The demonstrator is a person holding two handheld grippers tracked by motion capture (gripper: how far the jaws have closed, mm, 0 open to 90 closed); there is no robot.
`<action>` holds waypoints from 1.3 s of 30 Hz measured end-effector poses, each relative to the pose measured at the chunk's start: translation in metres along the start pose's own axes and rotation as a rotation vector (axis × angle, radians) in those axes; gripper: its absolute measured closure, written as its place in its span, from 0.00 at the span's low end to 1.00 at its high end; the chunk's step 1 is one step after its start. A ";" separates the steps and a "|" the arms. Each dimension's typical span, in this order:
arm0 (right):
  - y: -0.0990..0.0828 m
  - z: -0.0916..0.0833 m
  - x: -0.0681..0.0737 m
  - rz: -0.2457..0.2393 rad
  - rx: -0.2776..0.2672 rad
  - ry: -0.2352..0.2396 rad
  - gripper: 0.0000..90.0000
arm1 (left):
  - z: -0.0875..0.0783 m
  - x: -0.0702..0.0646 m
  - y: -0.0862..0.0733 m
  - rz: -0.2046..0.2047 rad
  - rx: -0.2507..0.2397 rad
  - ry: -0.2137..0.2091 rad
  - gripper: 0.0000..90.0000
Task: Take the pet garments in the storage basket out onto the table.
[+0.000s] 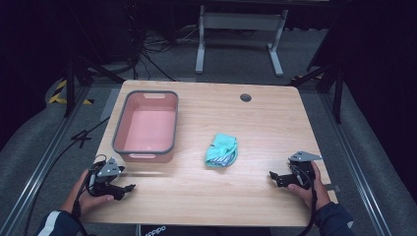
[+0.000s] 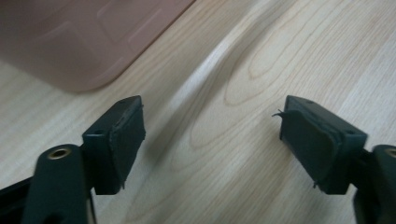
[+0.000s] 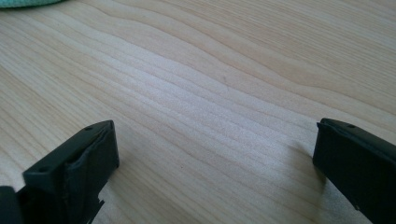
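On the wooden table (image 1: 275, 123) seen from above, the green cloth (image 1: 222, 150) lies beside the empty pink bin (image 1: 146, 126), so nothing is put away yet. The left gripper (image 2: 212, 135) is spread over bare wood. The right gripper (image 3: 215, 154) is spread too, holding nothing

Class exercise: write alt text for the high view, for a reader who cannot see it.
A folded teal cloth lies near the middle of a light wooden table, with a pink bin standing to its left. At the near edge, a person's hands hold the left gripper and the right gripper, each open with nothing between its jaws.
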State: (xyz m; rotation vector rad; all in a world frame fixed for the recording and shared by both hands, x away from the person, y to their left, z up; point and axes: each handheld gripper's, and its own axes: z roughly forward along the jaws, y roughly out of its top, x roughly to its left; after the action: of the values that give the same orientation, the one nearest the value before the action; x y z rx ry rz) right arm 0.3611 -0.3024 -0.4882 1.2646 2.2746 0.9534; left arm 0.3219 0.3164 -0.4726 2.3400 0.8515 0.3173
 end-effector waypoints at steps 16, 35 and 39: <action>-0.001 -0.001 0.000 -0.001 0.001 -0.001 0.01 | 0.000 0.002 -0.016 -0.054 -0.089 0.009 0.19; -0.002 -0.002 0.001 0.003 0.001 -0.001 0.01 | 0.001 0.002 -0.014 -0.055 -0.080 0.018 0.14; -0.002 -0.002 0.001 0.004 0.001 0.000 0.01 | 0.002 0.002 -0.014 -0.057 -0.079 0.016 0.14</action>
State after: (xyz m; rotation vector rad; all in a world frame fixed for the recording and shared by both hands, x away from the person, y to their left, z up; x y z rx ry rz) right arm 0.3583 -0.3033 -0.4881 1.2695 2.2737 0.9534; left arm 0.3166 0.3252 -0.4827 2.2391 0.8957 0.3401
